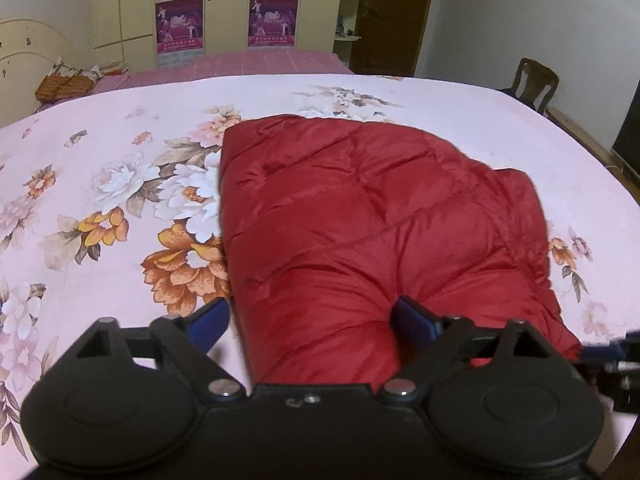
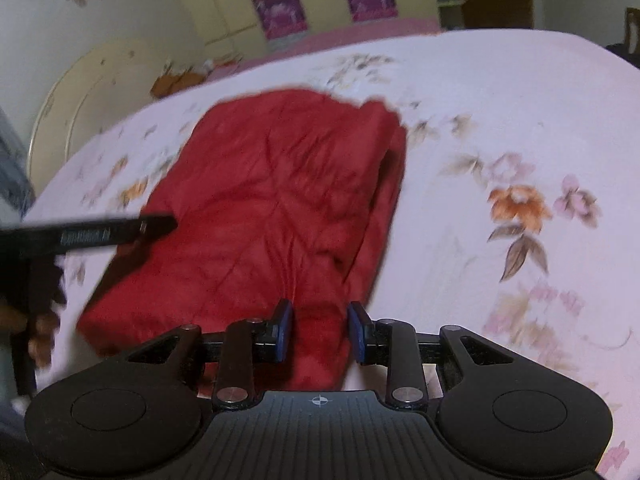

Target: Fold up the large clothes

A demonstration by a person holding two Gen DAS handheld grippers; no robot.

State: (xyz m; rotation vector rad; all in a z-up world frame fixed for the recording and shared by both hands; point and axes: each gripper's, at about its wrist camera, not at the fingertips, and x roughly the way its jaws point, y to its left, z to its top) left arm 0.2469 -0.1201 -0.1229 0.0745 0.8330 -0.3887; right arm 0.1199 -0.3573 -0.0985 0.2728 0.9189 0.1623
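Observation:
A red quilted jacket lies folded into a thick bundle on a pink floral bedsheet. My left gripper is open at the jacket's near edge, its blue fingers wide apart with the red fabric bulging between them. In the right wrist view the jacket lies ahead. My right gripper has its blue fingers partly closed around the near fold of the jacket. The left gripper's body shows at the left of that view.
A second bed with a pink cover stands behind, with a cream headboard and a yellow wardrobe. A wooden chair and a dark door are at the back right. The bedsheet extends on both sides of the jacket.

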